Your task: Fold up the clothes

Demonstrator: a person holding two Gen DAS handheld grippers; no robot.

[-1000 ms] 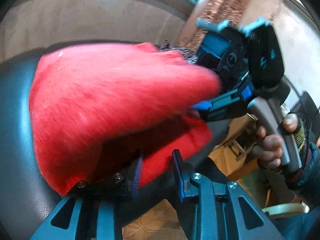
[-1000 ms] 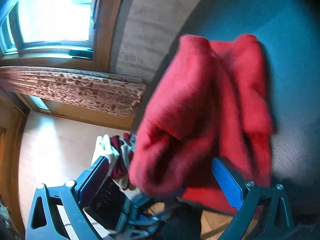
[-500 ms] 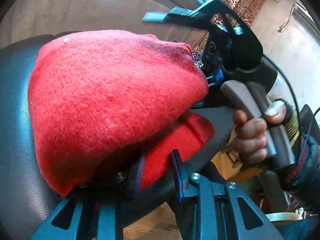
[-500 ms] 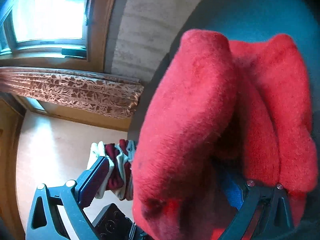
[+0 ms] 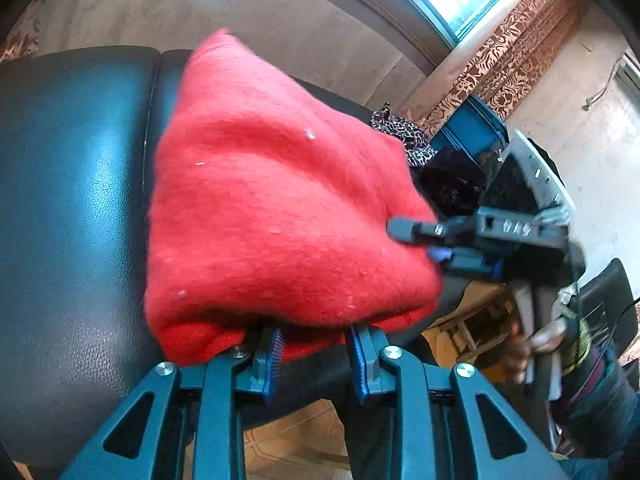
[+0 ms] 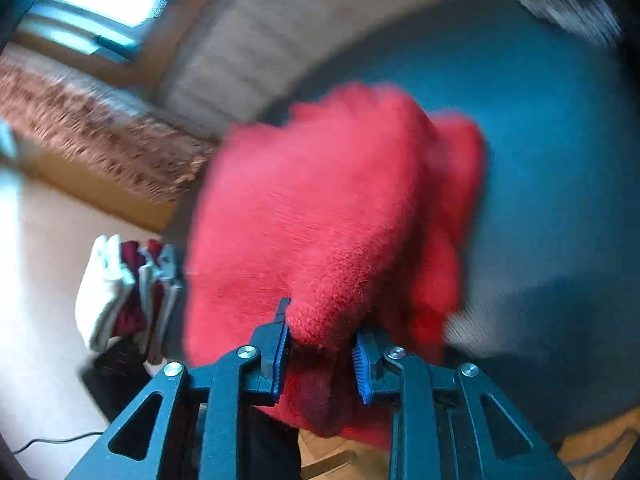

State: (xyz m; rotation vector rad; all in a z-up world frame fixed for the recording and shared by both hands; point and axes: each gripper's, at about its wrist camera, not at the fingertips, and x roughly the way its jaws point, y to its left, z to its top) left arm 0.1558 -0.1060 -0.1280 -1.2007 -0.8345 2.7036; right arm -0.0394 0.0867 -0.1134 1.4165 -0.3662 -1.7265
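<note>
A folded red knitted garment [image 5: 280, 208] lies bunched on a dark leather seat [image 5: 72, 200]. My left gripper [image 5: 316, 340] is shut on its near lower edge, with the red fabric between the blue pads. In the left wrist view my right gripper [image 5: 420, 236] meets the garment's right corner. In the right wrist view the jaws of my right gripper [image 6: 322, 344] are closing, and a thick fold of the red garment [image 6: 320, 208] fills the gap, squeezed by both pads. The seat [image 6: 560, 160] lies behind it.
A leopard-print cloth [image 5: 404, 136] and a blue bin [image 5: 472, 128] sit beyond the seat's right end. A hand [image 5: 532, 344] holds the right gripper's handle. A stack of white and maroon clothes [image 6: 120, 288] stands on the left. Behind are a wall, window and patterned curtain.
My right gripper went from wide open around the garment's fold to pinched on it. The garment shifted and now sits lower on the seat. My left gripper kept its hold.
</note>
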